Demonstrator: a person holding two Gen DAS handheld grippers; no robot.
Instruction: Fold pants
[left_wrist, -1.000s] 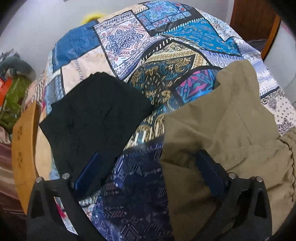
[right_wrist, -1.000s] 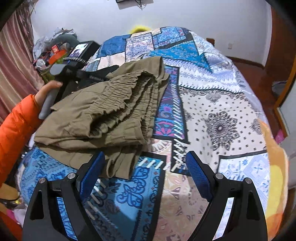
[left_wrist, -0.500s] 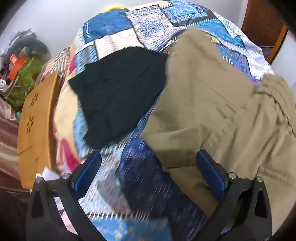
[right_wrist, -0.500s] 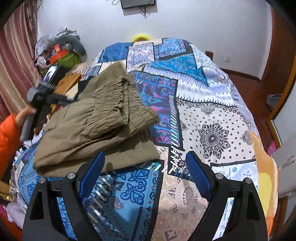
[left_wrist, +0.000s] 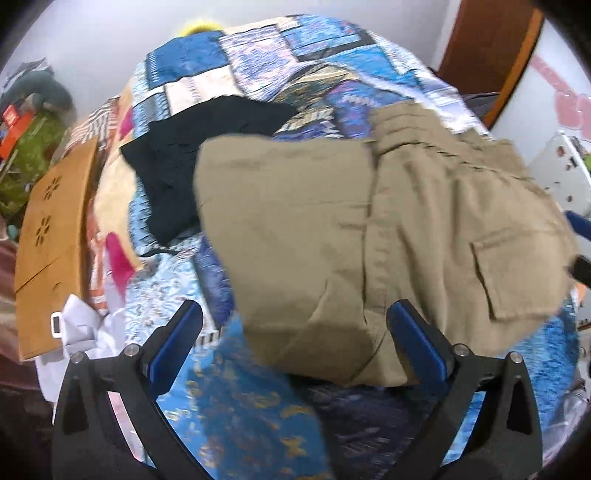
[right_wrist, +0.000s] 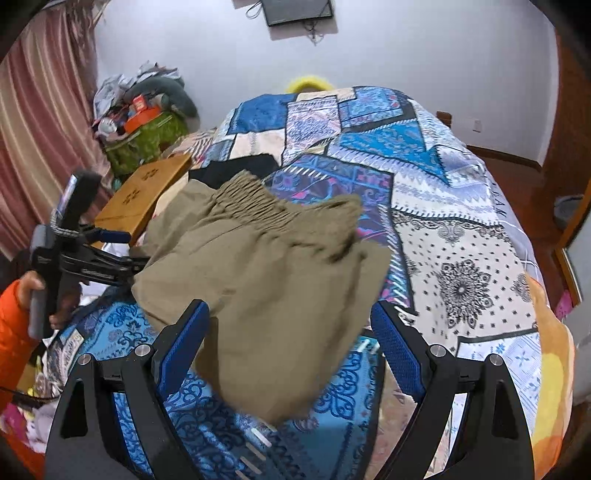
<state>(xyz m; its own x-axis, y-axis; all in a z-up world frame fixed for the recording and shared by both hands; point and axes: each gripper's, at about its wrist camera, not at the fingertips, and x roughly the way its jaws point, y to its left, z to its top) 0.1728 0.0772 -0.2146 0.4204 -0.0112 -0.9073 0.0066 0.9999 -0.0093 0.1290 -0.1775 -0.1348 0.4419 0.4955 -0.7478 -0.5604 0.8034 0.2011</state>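
Observation:
The folded khaki pants (left_wrist: 369, 229) lie on the patchwork bedspread (left_wrist: 258, 417), with a cargo pocket on top and the elastic waistband (right_wrist: 255, 203) toward the far side. They also show in the right wrist view (right_wrist: 266, 280). My left gripper (left_wrist: 295, 343) is open, its near edge of the pants between the blue pads. My right gripper (right_wrist: 291, 339) is open over the pants' near corner. The left gripper also shows in the right wrist view (right_wrist: 110, 254), at the pants' left edge.
A folded black garment (left_wrist: 207, 147) lies beyond the khaki pants, partly under them. A wooden board (left_wrist: 51, 236) stands at the bed's left edge, with clutter (right_wrist: 144, 110) in the corner behind. White cloth (left_wrist: 81, 332) lies at lower left.
The khaki pants have shifted toward the bed's left and near side, now overlapping the black garment. Both grippers have pulled back and stayed open.

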